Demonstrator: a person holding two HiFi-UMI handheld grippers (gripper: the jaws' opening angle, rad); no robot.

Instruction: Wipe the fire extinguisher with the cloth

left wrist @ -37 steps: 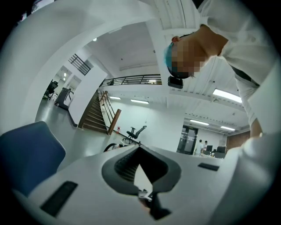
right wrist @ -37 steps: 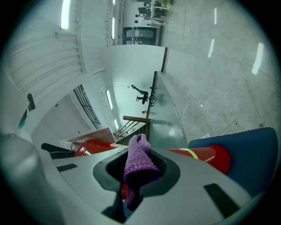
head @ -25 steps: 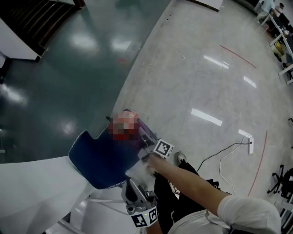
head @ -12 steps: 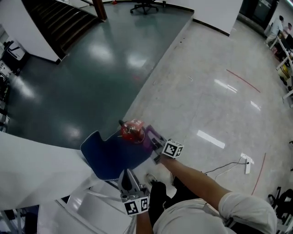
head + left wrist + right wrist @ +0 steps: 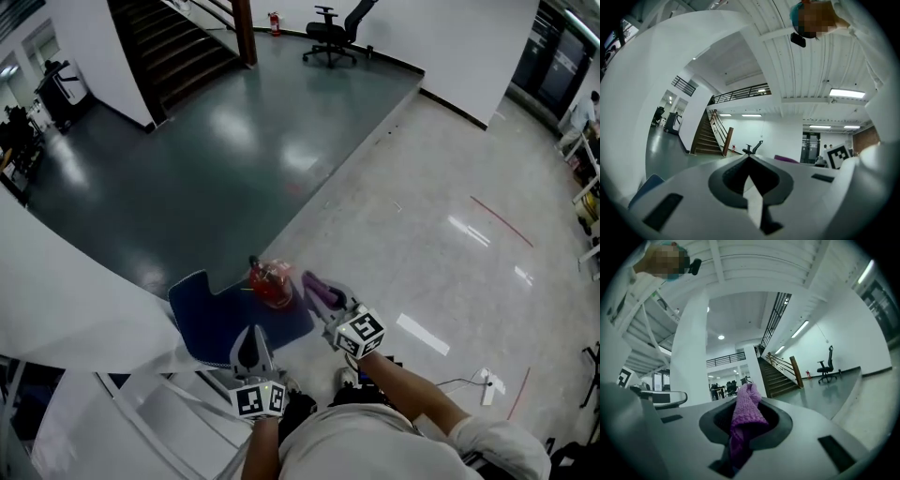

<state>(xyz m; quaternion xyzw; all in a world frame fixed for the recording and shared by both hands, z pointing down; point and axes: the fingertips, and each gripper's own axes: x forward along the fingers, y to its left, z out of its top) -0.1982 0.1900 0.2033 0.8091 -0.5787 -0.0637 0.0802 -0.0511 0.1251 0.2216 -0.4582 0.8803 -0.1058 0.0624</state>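
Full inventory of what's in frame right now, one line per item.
fire extinguisher: 1, red, ahead of both grippers, at the blue panel's edge
cloth: 1, purple, right of the extinguisher
blue panel: 1, blue, low, ahead of the left gripper
office chair: 1, black, far by the white wall
staircase: 1, dark, far left
power strip: 1, white, floor at right
left gripper: 1, white, shut, empty
right gripper: 1, white, shut on the cloth
sleeve: 1, white, right arm
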